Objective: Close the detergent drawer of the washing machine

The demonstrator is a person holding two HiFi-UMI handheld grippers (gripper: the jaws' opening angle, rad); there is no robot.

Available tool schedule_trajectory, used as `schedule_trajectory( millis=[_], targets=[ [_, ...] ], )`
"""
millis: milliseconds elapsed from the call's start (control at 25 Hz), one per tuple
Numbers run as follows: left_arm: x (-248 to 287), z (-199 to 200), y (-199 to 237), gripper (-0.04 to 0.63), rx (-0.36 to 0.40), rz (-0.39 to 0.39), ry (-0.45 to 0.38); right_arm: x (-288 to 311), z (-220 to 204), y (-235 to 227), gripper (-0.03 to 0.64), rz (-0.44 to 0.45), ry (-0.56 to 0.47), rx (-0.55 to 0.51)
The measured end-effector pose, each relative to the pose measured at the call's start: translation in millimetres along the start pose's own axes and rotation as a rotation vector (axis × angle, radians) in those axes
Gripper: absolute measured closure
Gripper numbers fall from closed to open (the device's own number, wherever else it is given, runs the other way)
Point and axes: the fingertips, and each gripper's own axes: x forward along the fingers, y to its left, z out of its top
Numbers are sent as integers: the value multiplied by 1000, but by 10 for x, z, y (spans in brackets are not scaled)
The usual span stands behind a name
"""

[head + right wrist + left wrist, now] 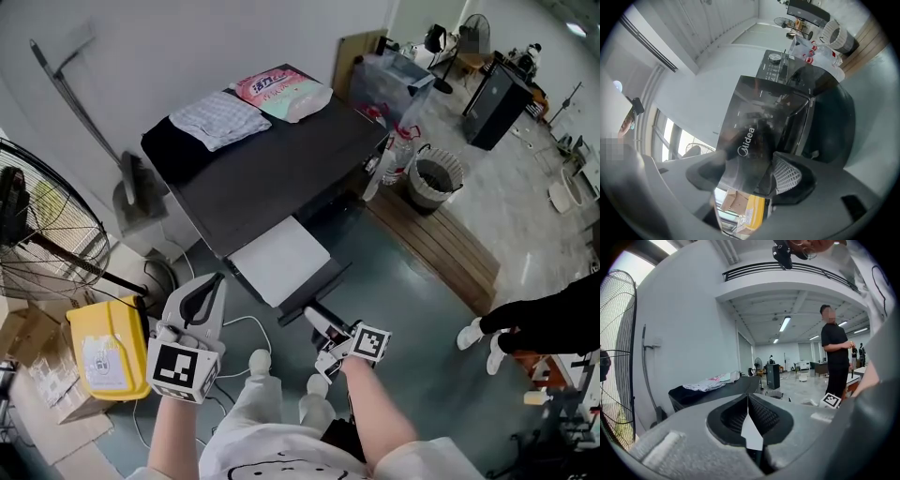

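Observation:
The washing machine [281,173] is a dark box seen from above, and its detergent drawer [279,258] stands pulled out toward me, its inside white. My right gripper [313,315] is at the drawer's dark front panel [319,289]. In the right gripper view the glossy panel with a logo [750,136] lies between the jaws of the right gripper [754,174], one pad behind it and the meshed pad [786,174] against it. My left gripper [216,281] hangs left of the drawer, apart from it, jaws together and empty [748,400].
Folded cloth [220,119] and a pink pack [281,92] lie on the machine's top. A yellow container [108,347] and a standing fan [37,225] are at the left. A waste basket [434,178], a wooden platform [441,239] and a person's shoes [473,333] are at the right.

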Motion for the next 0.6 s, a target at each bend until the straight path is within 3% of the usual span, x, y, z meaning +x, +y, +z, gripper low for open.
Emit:
schedule_trajectory(
  millis=[600],
  targets=[
    [175, 110, 251, 575, -8, 17, -15, 370, 49, 5, 315, -7, 19, 4]
  ],
)
